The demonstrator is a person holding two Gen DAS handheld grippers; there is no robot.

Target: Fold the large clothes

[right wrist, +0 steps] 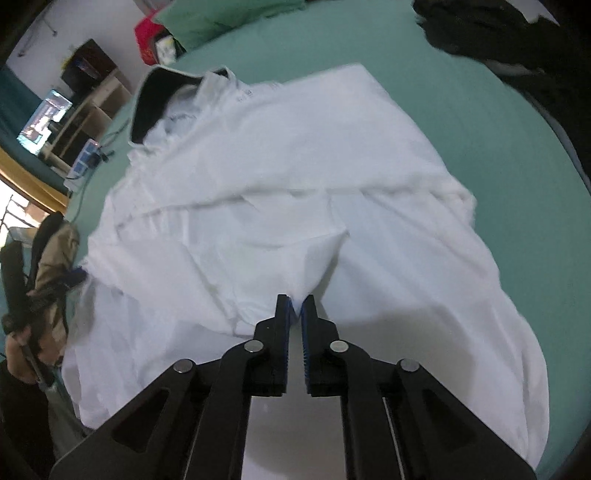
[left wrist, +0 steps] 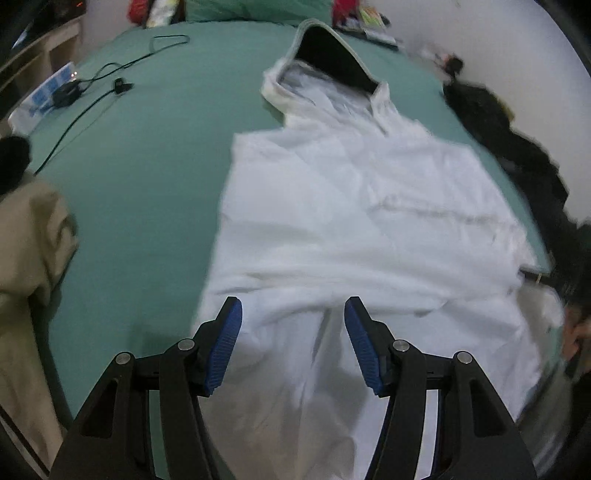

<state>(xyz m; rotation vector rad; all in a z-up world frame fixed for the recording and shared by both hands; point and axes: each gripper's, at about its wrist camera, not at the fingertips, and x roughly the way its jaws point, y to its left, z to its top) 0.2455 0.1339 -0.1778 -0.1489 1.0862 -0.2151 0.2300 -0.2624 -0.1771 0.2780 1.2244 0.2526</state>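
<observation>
A: Where is the garment?

B: The white hooded garment point(left wrist: 354, 229) lies spread over the green bed sheet point(left wrist: 147, 177). Its hood point(left wrist: 332, 62), dark inside, points to the far end of the bed. The body reaches to the near edge, under both tools. The cloth is wrinkled, with folds running across its middle.

A: How does the left tool stand?

B: The left tool point(left wrist: 293, 343) is released. Its blue pads point(left wrist: 225, 347) stand well apart above the near part of the white cloth, with nothing pressed between them.

A: And the right tool?

B: The right tool point(right wrist: 295, 314) has its pads only a narrow slit apart. A peak of white garment point(right wrist: 295, 206) rises right at the tips. The frame is blurred there, so I cannot tell whether the pads pinch the fabric or merely stand by it.

A: What else lies on the bed?

B: A black cable point(left wrist: 92, 96) curls on the far left of the sheet, beside a blue and white packet point(left wrist: 44, 96). A dark garment point(left wrist: 509, 136) lies along the right edge. A tan garment point(left wrist: 29, 258) is bunched at the near left. A green pillow point(right wrist: 221, 18) sits at the far end.
</observation>
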